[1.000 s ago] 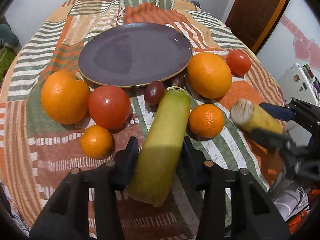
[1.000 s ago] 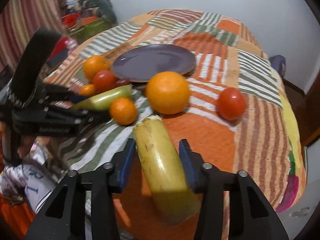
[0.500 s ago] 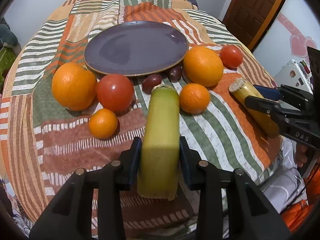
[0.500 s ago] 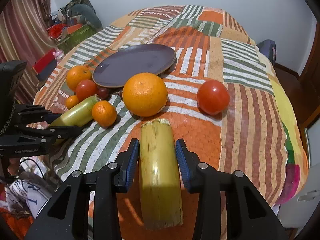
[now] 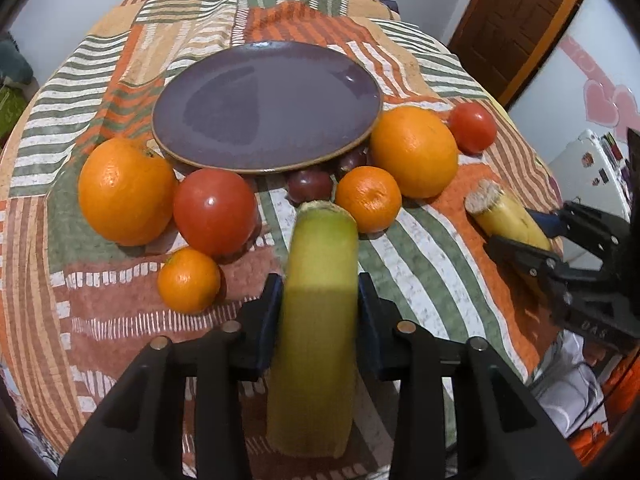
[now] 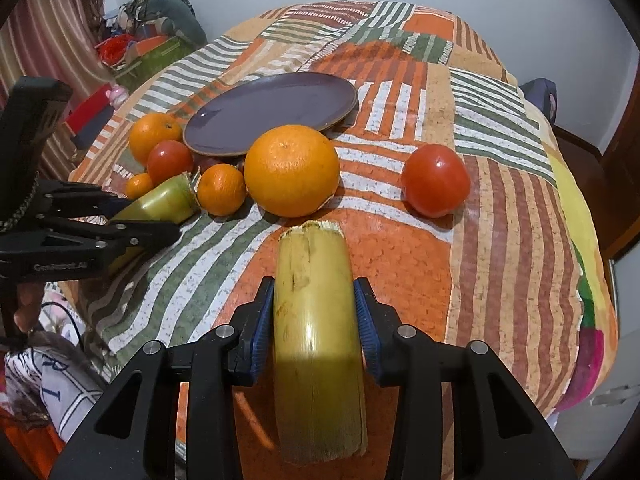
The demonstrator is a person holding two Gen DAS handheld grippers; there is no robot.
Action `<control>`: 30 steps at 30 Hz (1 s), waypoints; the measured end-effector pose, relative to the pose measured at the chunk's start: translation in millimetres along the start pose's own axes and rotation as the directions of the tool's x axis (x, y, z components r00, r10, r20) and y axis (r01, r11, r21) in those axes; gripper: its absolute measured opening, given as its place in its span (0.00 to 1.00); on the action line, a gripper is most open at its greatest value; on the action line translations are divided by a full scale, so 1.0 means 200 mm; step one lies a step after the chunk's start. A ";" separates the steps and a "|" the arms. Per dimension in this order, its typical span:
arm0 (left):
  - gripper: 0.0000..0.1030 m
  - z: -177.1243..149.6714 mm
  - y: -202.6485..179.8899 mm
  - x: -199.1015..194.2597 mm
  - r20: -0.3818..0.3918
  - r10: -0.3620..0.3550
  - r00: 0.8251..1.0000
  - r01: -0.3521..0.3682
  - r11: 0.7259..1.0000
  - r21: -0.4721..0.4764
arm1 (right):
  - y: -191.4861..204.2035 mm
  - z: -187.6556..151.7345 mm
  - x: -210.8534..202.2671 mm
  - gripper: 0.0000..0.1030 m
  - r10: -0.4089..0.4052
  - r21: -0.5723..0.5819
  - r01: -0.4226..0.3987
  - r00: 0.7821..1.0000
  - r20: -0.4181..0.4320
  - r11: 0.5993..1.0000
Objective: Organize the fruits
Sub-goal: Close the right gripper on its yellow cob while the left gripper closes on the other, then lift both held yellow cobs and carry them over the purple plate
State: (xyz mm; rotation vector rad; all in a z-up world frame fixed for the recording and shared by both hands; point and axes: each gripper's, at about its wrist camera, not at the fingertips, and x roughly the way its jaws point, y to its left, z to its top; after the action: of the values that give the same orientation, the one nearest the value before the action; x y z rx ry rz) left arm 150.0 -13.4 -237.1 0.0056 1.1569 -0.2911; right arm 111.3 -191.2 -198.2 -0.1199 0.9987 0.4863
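My left gripper (image 5: 319,292) is shut on a greenish cane piece (image 5: 320,260), which points at the purple plate (image 5: 264,104). Two large oranges (image 5: 126,192) (image 5: 414,152), two tomatoes (image 5: 216,212) (image 5: 472,128), two mandarins (image 5: 188,280) (image 5: 368,198) and dark plums (image 5: 310,186) lie along the plate's near rim. My right gripper (image 6: 314,300) is shut on a yellow cane piece (image 6: 312,264), just short of the big orange (image 6: 292,170). In the right wrist view the left gripper (image 6: 132,216) and its greenish piece (image 6: 168,200) are at the left.
A patchwork striped cloth (image 6: 500,200) covers the round table. The plate (image 6: 272,108) has nothing on it. A brown door (image 5: 516,20) stands at the back right, and boxes and clutter (image 6: 136,52) lie beyond the table's left edge.
The left jaws have closed in on the greenish piece, which now lies straight between them instead of tilted. The yellow piece in the right gripper has also straightened.
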 end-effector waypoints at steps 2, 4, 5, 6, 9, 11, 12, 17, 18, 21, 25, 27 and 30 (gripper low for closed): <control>0.35 0.00 0.00 0.00 0.006 -0.003 1.000 0.003 1.000 -0.004 | 0.00 0.00 0.00 0.35 -0.002 0.001 0.002 1.000 0.007 1.000; 0.34 0.00 0.00 -0.01 0.011 0.002 1.000 -0.002 1.000 -0.002 | 0.00 0.00 -0.01 0.34 -0.003 0.004 0.003 1.000 0.014 1.000; 0.34 -0.01 0.00 -0.02 0.012 0.004 1.000 -0.004 1.000 -0.004 | -0.01 0.00 -0.02 0.34 -0.002 0.008 0.002 1.000 0.016 1.000; 0.34 -0.01 0.00 -0.02 0.014 0.002 1.000 -0.002 1.000 -0.005 | -0.01 0.00 -0.02 0.34 -0.001 0.012 0.001 1.000 0.019 1.000; 0.34 -0.01 0.00 -0.07 0.038 0.000 0.999 0.000 1.000 -0.006 | -0.02 0.01 -0.05 0.34 -0.001 0.026 0.000 0.999 0.038 1.000; 0.34 0.00 0.00 -0.11 0.064 0.001 0.998 -0.001 1.000 -0.005 | -0.02 0.03 -0.08 0.34 -0.004 0.030 0.003 0.998 0.057 1.000; 0.34 0.00 0.00 -0.13 0.072 0.002 0.997 -0.002 1.000 -0.006 | -0.02 0.04 -0.09 0.34 -0.006 0.031 0.004 0.998 0.066 1.000; 0.34 0.03 -0.01 -0.22 0.127 0.003 0.992 -0.002 1.000 -0.008 | -0.01 0.09 -0.16 0.34 -0.011 0.032 0.007 0.992 0.122 0.999; 0.34 0.03 -0.01 -0.24 0.138 0.002 0.990 -0.001 1.000 -0.008 | -0.01 0.11 -0.17 0.34 -0.012 0.033 0.008 0.991 0.136 0.999; 0.34 0.06 -0.01 -0.29 0.169 0.004 0.986 -0.003 1.000 -0.009 | -0.01 0.15 -0.20 0.34 -0.011 0.035 0.006 0.986 0.167 0.999; 0.34 0.09 -0.01 -0.35 0.214 0.011 0.977 -0.008 1.000 -0.014 | 0.00 0.21 -0.24 0.34 -0.013 0.030 0.007 0.977 0.213 1.000; 0.34 0.11 0.00 -0.38 0.239 0.016 0.971 -0.010 1.000 -0.022 | 0.00 0.25 -0.27 0.34 -0.015 0.027 0.009 0.969 0.245 1.000; 0.34 0.14 0.02 -0.42 0.262 0.013 0.965 -0.004 0.999 -0.035 | 0.01 0.30 -0.30 0.34 -0.015 0.024 0.008 0.959 0.282 1.000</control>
State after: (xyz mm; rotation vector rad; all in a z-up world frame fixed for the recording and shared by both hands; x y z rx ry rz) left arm 145.0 5.6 -151.1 -0.0569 0.8980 -0.2558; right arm 130.4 -191.2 -115.5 -0.0340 0.7226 0.4666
